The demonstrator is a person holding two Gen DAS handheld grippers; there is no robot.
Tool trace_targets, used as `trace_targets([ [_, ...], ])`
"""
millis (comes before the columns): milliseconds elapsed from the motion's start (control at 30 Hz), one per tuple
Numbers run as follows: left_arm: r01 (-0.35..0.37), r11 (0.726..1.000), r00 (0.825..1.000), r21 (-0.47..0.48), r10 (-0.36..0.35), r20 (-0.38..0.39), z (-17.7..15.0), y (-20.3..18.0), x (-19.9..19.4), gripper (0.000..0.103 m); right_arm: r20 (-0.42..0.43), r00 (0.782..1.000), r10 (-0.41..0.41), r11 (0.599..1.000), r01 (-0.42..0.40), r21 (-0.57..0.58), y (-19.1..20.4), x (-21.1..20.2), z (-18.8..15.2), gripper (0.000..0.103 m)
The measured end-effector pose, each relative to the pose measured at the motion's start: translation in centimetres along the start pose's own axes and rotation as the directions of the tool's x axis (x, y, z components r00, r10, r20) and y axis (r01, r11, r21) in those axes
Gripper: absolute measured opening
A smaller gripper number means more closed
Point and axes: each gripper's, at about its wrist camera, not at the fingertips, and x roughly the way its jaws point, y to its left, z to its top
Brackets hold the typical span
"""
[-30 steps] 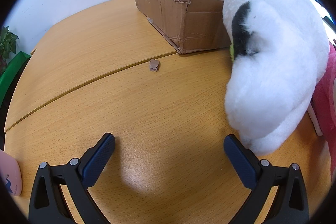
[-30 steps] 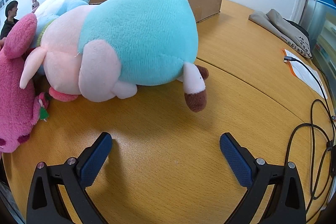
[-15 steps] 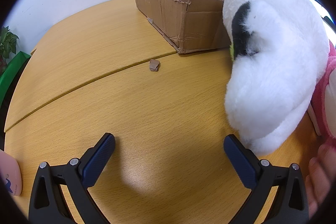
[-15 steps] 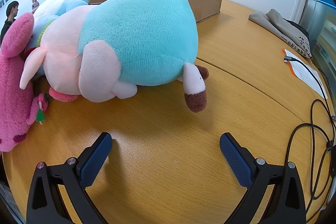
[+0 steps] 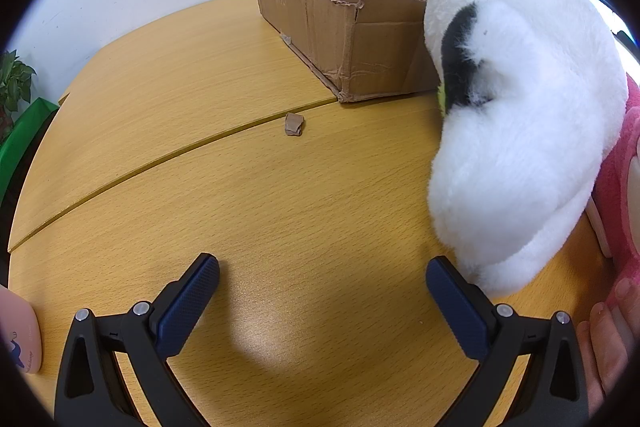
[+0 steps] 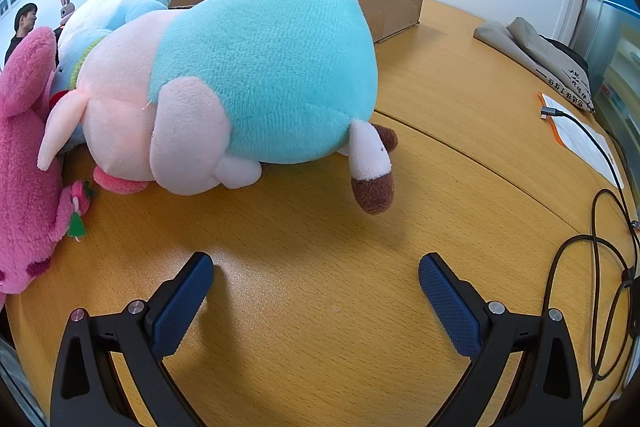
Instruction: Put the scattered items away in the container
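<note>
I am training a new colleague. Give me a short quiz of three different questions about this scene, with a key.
1. True or false: the left hand-held gripper holds the white plush toy.
2. What is the container made of?
3. The turquoise and pink plush toy lies: A) inside the cardboard box; B) on the table; C) between the right hand-held gripper fingers.

Key: 1 false, open and empty; 2 cardboard; 3 B.

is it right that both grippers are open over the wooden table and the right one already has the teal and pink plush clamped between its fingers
Not quite. The right gripper is open and holds nothing: the teal and pink plush lies on the wooden table ahead of its fingertips, as the right wrist view shows. The rest holds: the left gripper is open too.
</note>
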Motion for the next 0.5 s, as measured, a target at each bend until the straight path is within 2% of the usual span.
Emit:
trace_targets([
  [400, 0.001, 1.000, 1.000, 0.000, -0.001, 0.000, -0.52, -0.76, 0.34, 0.103, 0.000, 1.000, 0.000, 1.000, 0.000, 0.000, -0.01, -0.01, -0.03, 0.103],
  [500, 0.001, 1.000, 1.000, 0.001, -0.001, 0.000, 0.19, 0.23, -0.15, 0.103, 0.000, 1.000, 0.000, 1.000, 0.000, 0.000, -0.02, -0.01, -0.04, 0.103],
])
